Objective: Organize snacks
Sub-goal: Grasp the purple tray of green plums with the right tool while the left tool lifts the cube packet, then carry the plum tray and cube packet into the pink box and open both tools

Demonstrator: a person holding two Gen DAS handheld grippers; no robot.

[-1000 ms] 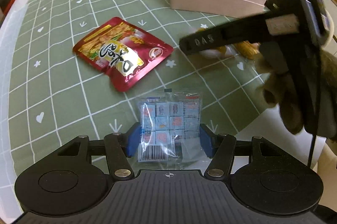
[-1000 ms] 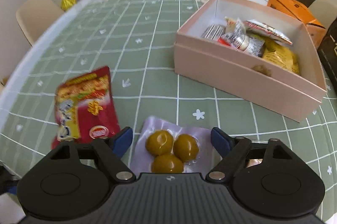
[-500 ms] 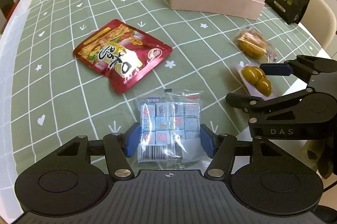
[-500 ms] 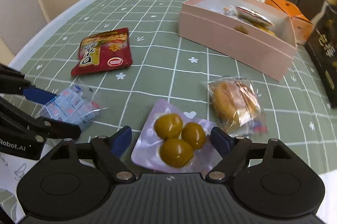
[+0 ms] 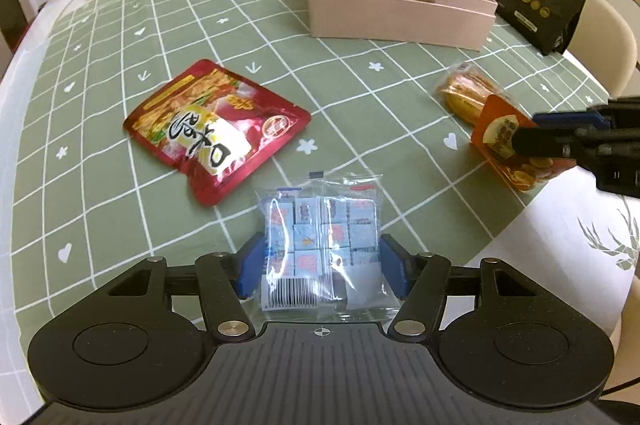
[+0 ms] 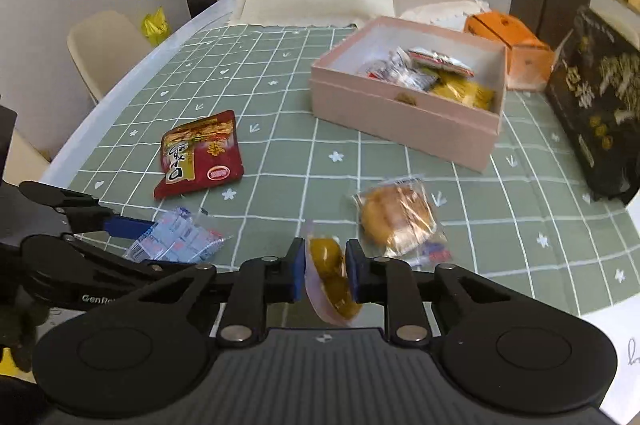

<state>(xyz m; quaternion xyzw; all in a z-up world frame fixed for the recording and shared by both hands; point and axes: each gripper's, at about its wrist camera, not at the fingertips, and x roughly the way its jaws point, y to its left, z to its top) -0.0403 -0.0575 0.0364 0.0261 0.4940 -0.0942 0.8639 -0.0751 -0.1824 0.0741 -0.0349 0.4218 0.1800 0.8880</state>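
My right gripper (image 6: 326, 275) is shut on a pack of green olives (image 6: 330, 277), lifted and turned on edge; it shows orange-backed in the left wrist view (image 5: 508, 145). My left gripper (image 5: 320, 269) is open around a clear bag of small blue candy cubes (image 5: 320, 237) that lies on the cloth, also in the right wrist view (image 6: 176, 241). A red snack pouch (image 5: 212, 129) lies to the left. A wrapped bun (image 6: 396, 217) lies ahead of the right gripper. The pink box (image 6: 404, 121) holds several snacks.
A black bag (image 6: 600, 101) stands at the right, an orange box (image 6: 508, 45) behind the pink box. The green checked cloth (image 5: 120, 65) covers the round table; its front edge is close to both grippers. Chairs stand around the table.
My right gripper has shut on the olive pack and lifted it on edge off the cloth. The left gripper stays open around the candy bag.
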